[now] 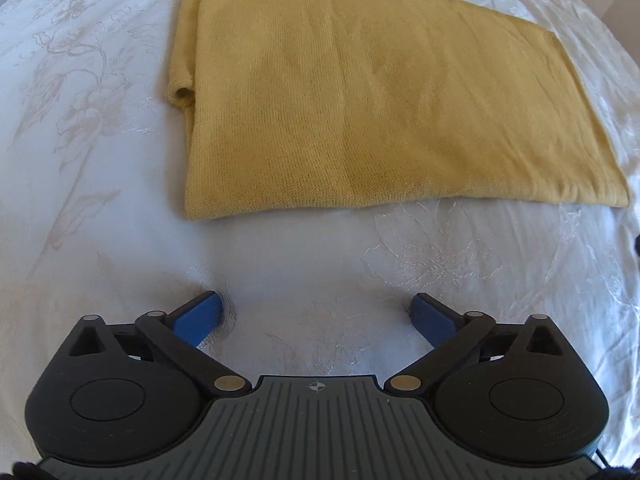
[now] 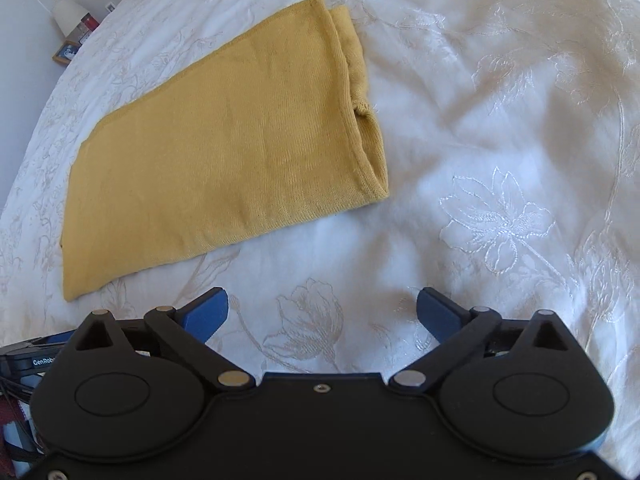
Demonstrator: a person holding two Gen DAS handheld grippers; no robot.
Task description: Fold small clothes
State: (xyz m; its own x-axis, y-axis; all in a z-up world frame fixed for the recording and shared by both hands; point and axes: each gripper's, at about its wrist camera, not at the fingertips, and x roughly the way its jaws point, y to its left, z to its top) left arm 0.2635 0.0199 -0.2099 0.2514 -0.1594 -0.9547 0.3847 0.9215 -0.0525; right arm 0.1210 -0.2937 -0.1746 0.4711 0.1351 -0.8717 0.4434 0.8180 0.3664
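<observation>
A soft, light, folded yellow sweater (image 1: 360, 100) lies ahead of 2 spread, empty grippers (image 1: 318, 314) (image 2: 322, 312), best pinched at its near corners.

the folded mustard-yellow knit garment (image 1: 360, 104) lies flat on the white embroidered bedspread (image 1: 100, 240), well in from its edges. in the left wrist view a rolled sleeve cuff (image 1: 180, 94) sticks out at the garment's left side. the left gripper (image 1: 318, 312) and the right gripper (image 2: 322, 308) sit before the garment's near edge — apart from it, over bare bedspread, nothing between the jaws.
</observation>
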